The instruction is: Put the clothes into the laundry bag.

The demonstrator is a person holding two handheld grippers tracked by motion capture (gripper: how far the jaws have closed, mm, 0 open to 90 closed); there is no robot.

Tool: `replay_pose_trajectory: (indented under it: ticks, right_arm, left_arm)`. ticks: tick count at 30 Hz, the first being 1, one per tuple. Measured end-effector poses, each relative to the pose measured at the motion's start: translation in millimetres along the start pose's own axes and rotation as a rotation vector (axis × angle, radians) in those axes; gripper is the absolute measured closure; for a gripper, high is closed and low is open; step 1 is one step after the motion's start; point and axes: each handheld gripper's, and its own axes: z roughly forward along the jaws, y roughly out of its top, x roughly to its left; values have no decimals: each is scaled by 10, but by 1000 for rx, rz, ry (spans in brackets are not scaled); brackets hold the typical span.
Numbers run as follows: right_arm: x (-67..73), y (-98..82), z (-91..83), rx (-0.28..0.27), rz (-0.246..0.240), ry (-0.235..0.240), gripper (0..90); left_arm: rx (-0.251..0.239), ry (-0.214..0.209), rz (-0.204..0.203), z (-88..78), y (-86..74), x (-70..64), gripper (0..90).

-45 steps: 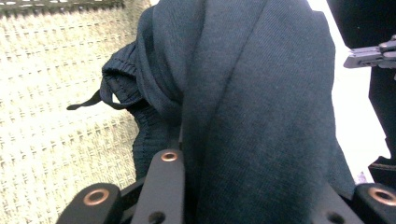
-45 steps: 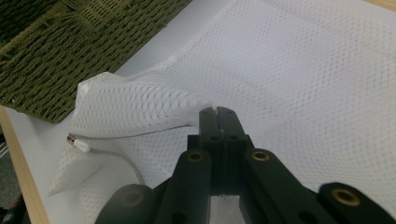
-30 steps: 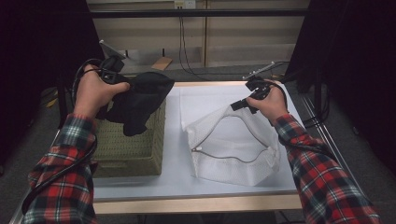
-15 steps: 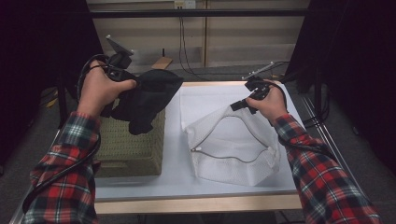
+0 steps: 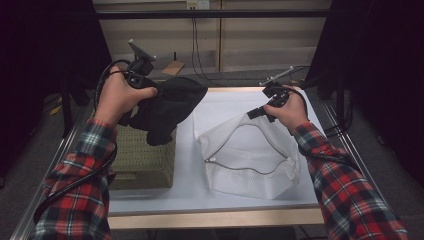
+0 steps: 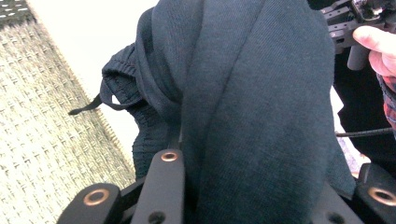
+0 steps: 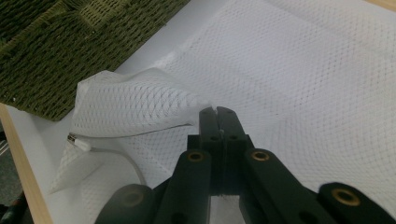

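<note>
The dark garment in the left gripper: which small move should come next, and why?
Probably carry the dark garment rightward over the white mesh bag. The left gripper grips it above the woven basket, and the right gripper holds the bag's zippered mouth lifted open.

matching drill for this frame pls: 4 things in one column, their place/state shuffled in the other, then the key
1. dark fabric garment
2. white mesh zip bag
3. olive woven basket
4. left gripper

A. rests on the table's left side
B. shut on cloth, raised
C. hangs above the basket
D. mouth edge lifted by the shut right gripper

Pairs: 1-C, 2-D, 3-A, 4-B
</note>
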Motion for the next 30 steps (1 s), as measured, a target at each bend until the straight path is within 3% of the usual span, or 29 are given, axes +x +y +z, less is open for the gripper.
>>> replay_pose_trajectory:
  ticks: [2, 3, 4, 5, 13, 25, 26, 27, 30]
  right_arm:
    - [1, 1, -4, -3, 3, 3, 900]
    - [-1, 2, -5, -2, 4, 3, 900]
    - [-2, 1, -4, -3, 4, 3, 900]
    - [-2, 1, -3, -1, 8, 0, 900]
    - [-12, -2, 13, -2, 6, 4, 900]
    - [-16, -5, 17, -4, 3, 5, 900]
    - [-19, -5, 13, -4, 5, 9, 900]
    - [-22, -7, 8, -4, 6, 9, 900]
    - [-24, -8, 2, -4, 9, 9, 900]
  left_arm:
    - [-28, -5, -44, 34, 4, -47, 748]
    - [0, -4, -2, 21, 9, -27, 748]
    - [3, -4, 5, 26, 12, -36, 748]
    - [-9, -3, -12, 38, 14, -60, 747]
    - [12, -32, 34, 90, 32, -144, 748]
    - [27, -53, 62, 219, 28, -248, 748]
    - [13, -53, 41, 236, 24, -277, 747]
    - [32, -54, 63, 234, 28, -271, 748]
    - [30, -60, 67, 262, 34, -299, 747]
